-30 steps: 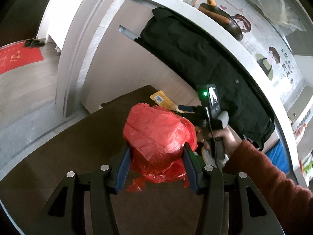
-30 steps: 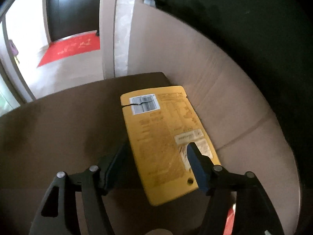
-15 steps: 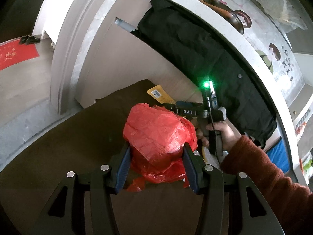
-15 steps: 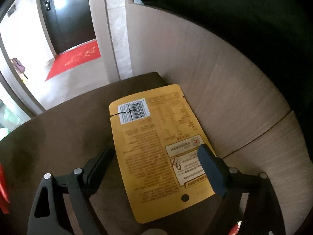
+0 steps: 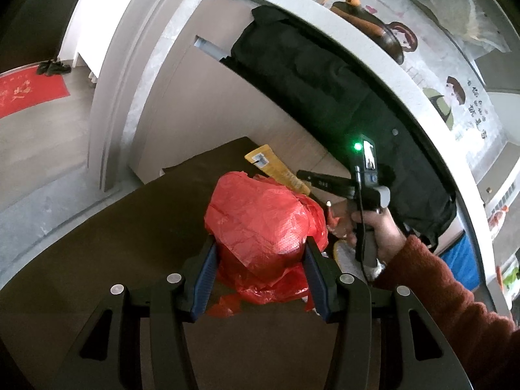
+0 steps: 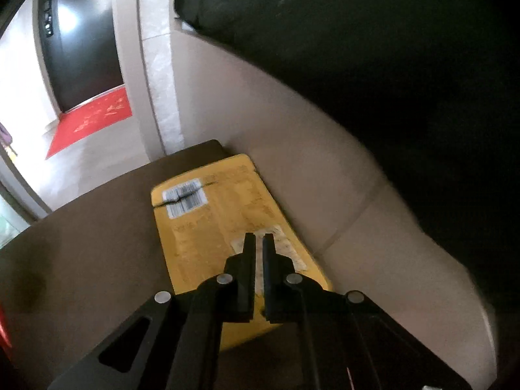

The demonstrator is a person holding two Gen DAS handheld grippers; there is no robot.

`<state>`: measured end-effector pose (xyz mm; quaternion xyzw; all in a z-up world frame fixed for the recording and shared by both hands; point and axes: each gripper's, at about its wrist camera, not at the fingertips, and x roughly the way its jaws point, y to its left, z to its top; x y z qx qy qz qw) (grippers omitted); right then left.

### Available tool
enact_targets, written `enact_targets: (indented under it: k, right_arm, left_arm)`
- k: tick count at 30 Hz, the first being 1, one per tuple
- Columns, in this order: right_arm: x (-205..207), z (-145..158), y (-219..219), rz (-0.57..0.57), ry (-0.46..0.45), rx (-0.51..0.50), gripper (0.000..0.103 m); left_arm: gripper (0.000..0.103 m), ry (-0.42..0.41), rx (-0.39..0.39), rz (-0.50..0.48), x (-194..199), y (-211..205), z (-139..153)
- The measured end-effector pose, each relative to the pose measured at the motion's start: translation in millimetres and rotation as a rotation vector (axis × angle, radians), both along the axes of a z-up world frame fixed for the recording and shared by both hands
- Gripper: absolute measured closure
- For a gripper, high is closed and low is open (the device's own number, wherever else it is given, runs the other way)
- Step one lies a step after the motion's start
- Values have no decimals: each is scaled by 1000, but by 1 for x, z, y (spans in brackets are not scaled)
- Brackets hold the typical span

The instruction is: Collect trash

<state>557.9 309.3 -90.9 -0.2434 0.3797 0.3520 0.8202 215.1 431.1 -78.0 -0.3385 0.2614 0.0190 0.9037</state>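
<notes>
A crumpled red plastic bag (image 5: 263, 224) sits between the blue pads of my left gripper (image 5: 260, 243), which is shut on it just above the brown table (image 5: 113, 243). Behind the bag, a flat yellow packet (image 5: 276, 169) with a barcode lies at the table's far edge, against a beige panel. My right gripper (image 6: 256, 237), held by a hand (image 5: 380, 227) in a rust-red sleeve, has its jaws shut over the near end of the yellow packet (image 6: 211, 227). The packet still looks flat, and I cannot tell whether the tips pinch it.
A black garment (image 5: 308, 81) hangs over the beige panel (image 6: 325, 195) under a grey ledge (image 5: 325, 22). A red doormat (image 6: 94, 120) lies on the floor beyond the table's left end. Something white (image 5: 344, 250) lies under the right hand.
The right gripper's jaws, wide apart around the yellow packet half a second ago, have snapped shut over its near end. The left gripper and red bag have stayed put.
</notes>
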Motion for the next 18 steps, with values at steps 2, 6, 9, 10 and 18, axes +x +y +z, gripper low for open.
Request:
enact_targets:
  k: [2, 6, 9, 10, 18]
  right_arm:
    - [-8, 6, -10, -1, -20, -10, 100]
    - [-24, 21, -36, -17, -17, 9, 100]
    - [-42, 32, -59, -29, -1, 67, 100]
    - [-46, 34, -65, -36, 22, 103, 100]
    - [-57, 0, -82, -167, 377, 402, 62]
  left_arm:
    - [52, -12, 3, -1, -4, -4, 5]
    - [52, -28, 8, -1, -14, -14, 16]
    - [52, -44, 7, 1, -23, -22, 22]
    - [52, -46, 3, 3, -25, -24, 23]
    - [52, -33, 18, 15, -35, -26, 30]
